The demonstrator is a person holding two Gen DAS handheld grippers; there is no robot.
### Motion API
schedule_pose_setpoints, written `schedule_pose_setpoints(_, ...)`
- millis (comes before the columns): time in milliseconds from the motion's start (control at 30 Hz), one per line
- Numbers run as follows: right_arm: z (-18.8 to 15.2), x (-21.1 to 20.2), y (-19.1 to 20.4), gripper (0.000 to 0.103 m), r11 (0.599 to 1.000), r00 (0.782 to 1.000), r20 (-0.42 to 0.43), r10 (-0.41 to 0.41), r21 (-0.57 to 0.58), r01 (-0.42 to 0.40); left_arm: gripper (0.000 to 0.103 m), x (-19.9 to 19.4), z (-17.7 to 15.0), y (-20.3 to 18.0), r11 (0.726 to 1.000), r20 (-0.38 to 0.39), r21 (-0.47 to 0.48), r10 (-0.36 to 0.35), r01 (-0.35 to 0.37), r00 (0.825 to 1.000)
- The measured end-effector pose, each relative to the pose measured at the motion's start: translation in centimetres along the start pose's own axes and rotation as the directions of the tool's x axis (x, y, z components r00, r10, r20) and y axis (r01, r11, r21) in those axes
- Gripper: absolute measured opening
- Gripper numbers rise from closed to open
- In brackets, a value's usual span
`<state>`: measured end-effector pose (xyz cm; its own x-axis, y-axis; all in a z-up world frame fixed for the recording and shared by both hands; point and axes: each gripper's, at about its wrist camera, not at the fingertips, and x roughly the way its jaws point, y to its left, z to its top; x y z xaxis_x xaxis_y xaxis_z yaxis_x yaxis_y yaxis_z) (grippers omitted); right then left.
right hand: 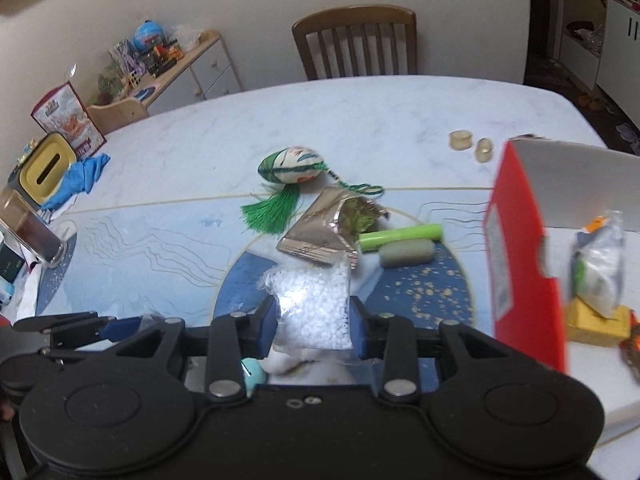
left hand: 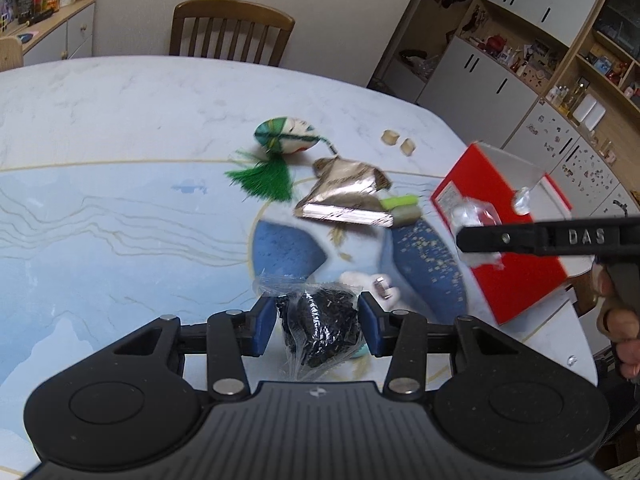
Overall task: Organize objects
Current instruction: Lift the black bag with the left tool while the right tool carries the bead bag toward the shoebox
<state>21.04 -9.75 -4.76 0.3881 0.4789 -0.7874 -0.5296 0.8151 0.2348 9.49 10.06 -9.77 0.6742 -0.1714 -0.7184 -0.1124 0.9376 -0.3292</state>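
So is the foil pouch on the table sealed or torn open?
Open. The foil pouch gapes at its right end in the right wrist view, and green contents show inside.

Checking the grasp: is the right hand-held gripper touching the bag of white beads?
Touching. The right wrist view shows the right hand-held gripper with both blue pads pressed against the bag of white beads.

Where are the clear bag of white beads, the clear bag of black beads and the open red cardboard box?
Clear bag of white beads (right hand: 314,306): right wrist view, middle of the bag.
Clear bag of black beads (left hand: 320,326): left wrist view, dark bulge of beads.
Open red cardboard box (right hand: 520,256): right wrist view, red side wall.
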Motion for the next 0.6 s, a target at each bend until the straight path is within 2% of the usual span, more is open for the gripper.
schedule_pose_setpoints(300,-1.1,-4.7,-3.0,0.036,1.0,0.999,0.042,-0.011,0.027,0.01,0.044,-1.0,1.4,-4.7,0.998,0.008,0.041,-0.054,0.053,0.999)
schedule_pose_setpoints(600,-2.1,-8.8,-8.4,0.036,0.994,0.993,0.097,-0.066,0.09,0.057,0.044,0.2,2.3,-10.5,0.992,0.001,0.094,-0.09,0.089,0.996)
